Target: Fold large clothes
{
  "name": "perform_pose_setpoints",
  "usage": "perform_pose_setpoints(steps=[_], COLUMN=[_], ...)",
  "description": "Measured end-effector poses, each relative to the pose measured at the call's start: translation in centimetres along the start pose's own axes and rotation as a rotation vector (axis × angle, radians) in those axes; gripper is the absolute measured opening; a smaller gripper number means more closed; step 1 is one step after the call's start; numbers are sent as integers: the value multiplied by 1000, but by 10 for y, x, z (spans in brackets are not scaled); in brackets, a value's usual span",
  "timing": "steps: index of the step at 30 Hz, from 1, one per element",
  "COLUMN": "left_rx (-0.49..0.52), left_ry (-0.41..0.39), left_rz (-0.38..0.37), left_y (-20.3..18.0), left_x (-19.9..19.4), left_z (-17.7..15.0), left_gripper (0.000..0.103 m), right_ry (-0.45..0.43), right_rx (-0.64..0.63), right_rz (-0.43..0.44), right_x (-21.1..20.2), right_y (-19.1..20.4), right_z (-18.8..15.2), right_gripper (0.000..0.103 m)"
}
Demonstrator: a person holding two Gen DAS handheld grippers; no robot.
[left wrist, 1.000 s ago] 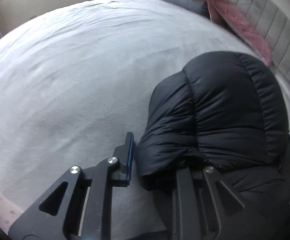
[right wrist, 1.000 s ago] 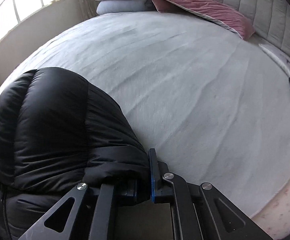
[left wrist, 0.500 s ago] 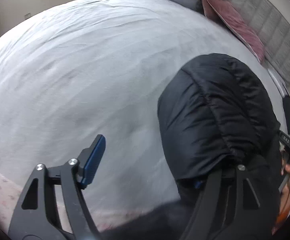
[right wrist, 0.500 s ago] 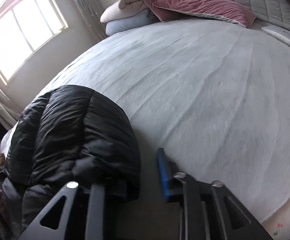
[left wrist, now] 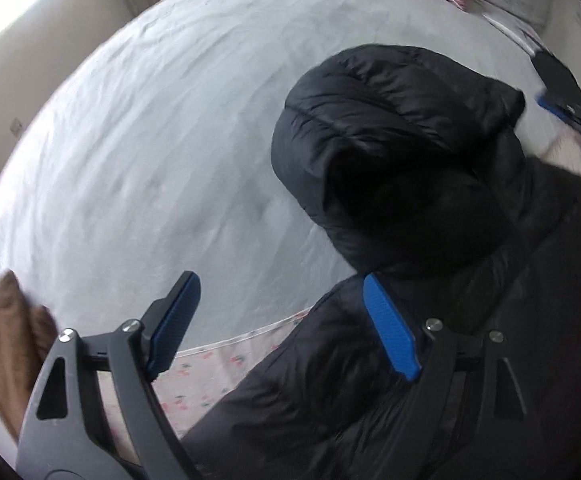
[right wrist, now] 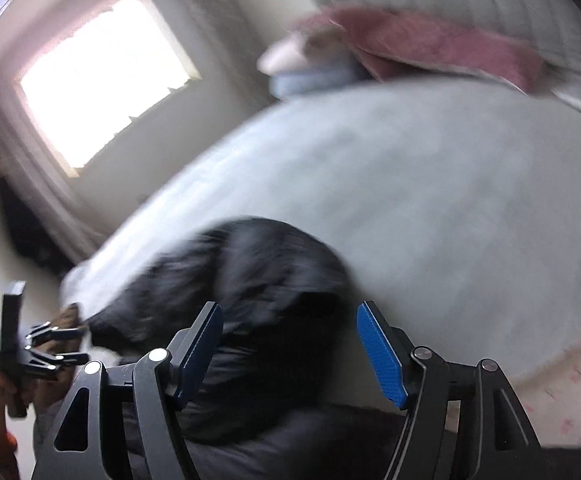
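Black puffer jacket (left wrist: 390, 152) on bed (left wrist: 150, 140), hood up-bed, body trailing over near edge

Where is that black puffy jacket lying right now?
The black jacket lies at the near edge of the grey bed, right of centre in the left wrist view.

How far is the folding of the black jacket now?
Done: the black puffer jacket lies bundled on the grey bed, partly hanging over its edge. In hand: nothing; the left gripper and right gripper are opening, empty. Left: perhaps tidying the hanging part.
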State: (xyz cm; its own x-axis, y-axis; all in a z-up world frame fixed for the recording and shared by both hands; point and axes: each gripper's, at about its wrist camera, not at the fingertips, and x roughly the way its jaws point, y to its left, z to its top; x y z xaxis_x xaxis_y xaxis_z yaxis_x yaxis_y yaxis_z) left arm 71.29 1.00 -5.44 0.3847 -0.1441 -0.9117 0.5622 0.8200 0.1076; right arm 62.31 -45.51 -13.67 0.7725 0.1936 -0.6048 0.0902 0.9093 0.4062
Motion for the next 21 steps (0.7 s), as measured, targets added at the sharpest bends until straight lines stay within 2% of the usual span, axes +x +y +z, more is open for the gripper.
perform_pose_setpoints(steps=[1, 3, 4, 5, 7, 10, 14, 17, 19, 21], left_rx=[13, 6, -17, -62, -161, -297, -490, -547, -591, -665], left_ry=[-23, -120, -164, -211, -258, -245, -142, -50, -36, -33], left_rz=[5, -8, -27, -52, -102, -167, -240, -299, -338, -449], left_y=[2, 6, 8, 13, 20, 21, 12, 3, 2, 3], left_x=[-8, -27, -32, -35, -25, 10, 74, 115, 132, 147], left_z=[-1, 2, 6, 12, 28, 57, 77, 76, 68, 57], left_gripper=[84, 85, 91, 97, 98, 98, 97, 98, 98, 95], right_ry=[-19, -48, -61, -77, -71, -46, 32, 72, 81, 88], right_rx=[-34, -91, -106, -123, -125, -112, -44, -17, -23, -34], right_rz=[-7, -34, -38, -38, -34, -74, -81, -77, -78, -84], right_x=[5, 16, 18, 26, 34, 45, 54, 61, 60, 61], right_y=[7, 20, 24, 28, 30, 29, 9, 2, 3, 5], right_z=[-3, -12, -16, -19, -19, -24, -27, -31, -32, -33], right_gripper=[70, 70, 70, 70, 70, 69, 69, 69, 69, 69])
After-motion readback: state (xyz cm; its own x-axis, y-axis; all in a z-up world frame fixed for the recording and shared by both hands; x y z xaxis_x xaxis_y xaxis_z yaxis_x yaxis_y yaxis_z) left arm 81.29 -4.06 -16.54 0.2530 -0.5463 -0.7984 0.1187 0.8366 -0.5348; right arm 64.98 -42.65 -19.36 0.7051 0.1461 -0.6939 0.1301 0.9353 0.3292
